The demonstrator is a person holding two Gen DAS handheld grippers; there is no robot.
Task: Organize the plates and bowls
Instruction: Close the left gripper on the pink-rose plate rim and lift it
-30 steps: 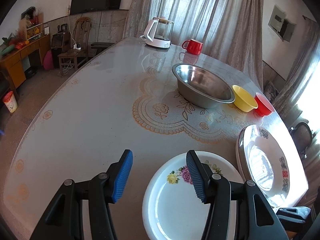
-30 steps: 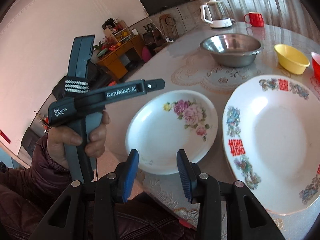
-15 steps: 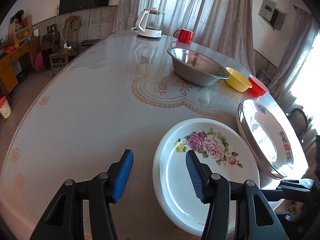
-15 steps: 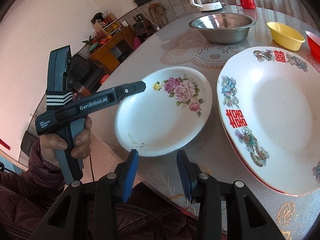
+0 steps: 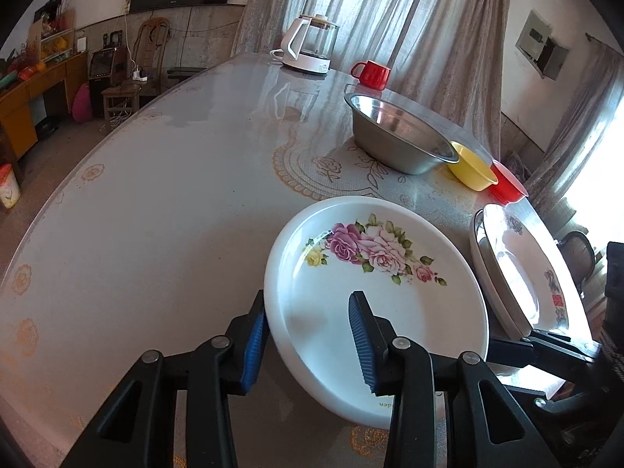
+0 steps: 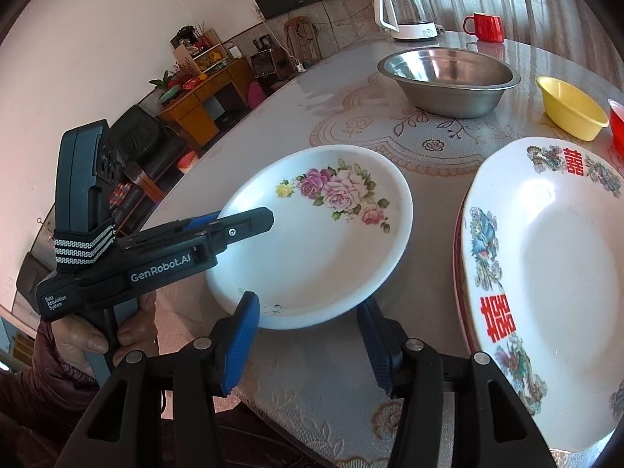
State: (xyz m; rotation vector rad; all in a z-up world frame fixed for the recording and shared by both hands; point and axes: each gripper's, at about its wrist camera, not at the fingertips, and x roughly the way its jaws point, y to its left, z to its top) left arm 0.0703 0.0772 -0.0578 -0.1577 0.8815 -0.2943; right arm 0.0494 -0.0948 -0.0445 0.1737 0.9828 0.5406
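Living room, glass-topped oval worktop [image 5: 163,195] over a lace cloth. Rose-print plate [image 5: 374,296] sat at the near edge, just left of the stacked red-character plates [image 6: 546,292]; steel bowl [image 5: 401,136], yellow bowl [image 5: 472,167] and red bowl [image 5: 507,187] lay further back. Left tool [image 5: 308,339] straddled the rose plate's left rim, one pad outside, one over the well, jaws closing, not yet pinching. Right tool [image 6: 308,343] sat at the plate's near rim, jaws opening, nothing between them. Key relation: rim ran between the left pads, so the left tool was better placed to grasp; likely destination lay to the right.
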